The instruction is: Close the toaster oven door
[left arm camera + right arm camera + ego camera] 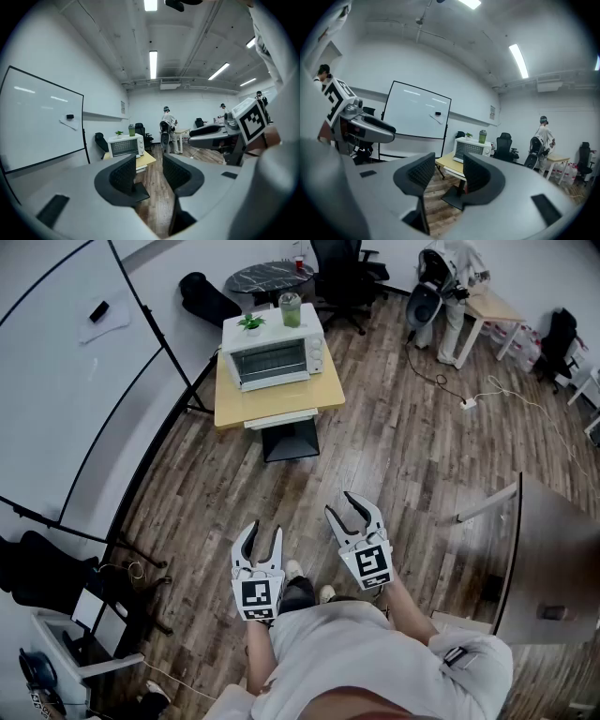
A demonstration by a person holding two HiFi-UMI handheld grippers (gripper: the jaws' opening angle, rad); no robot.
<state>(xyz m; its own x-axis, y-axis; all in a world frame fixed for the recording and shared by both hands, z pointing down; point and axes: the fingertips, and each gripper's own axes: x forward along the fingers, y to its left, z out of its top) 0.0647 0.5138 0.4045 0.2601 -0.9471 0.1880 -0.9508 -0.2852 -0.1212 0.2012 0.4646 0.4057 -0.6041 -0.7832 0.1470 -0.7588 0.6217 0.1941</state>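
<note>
Toaster oven is seen on the yellow surface, well apart from both tools and straight ahead of them across the wooden floor. Its glass door appears to stand upright against the front. The left tool and the right tool are held side by side near the person's body, pointed towards the oven. Each pair of jaws is drawn together, with nothing gripped between them. In both gripper views the oven is seen far beyond the jaws, just above them. A small plant and a green cup are set on the oven's top.
</note>
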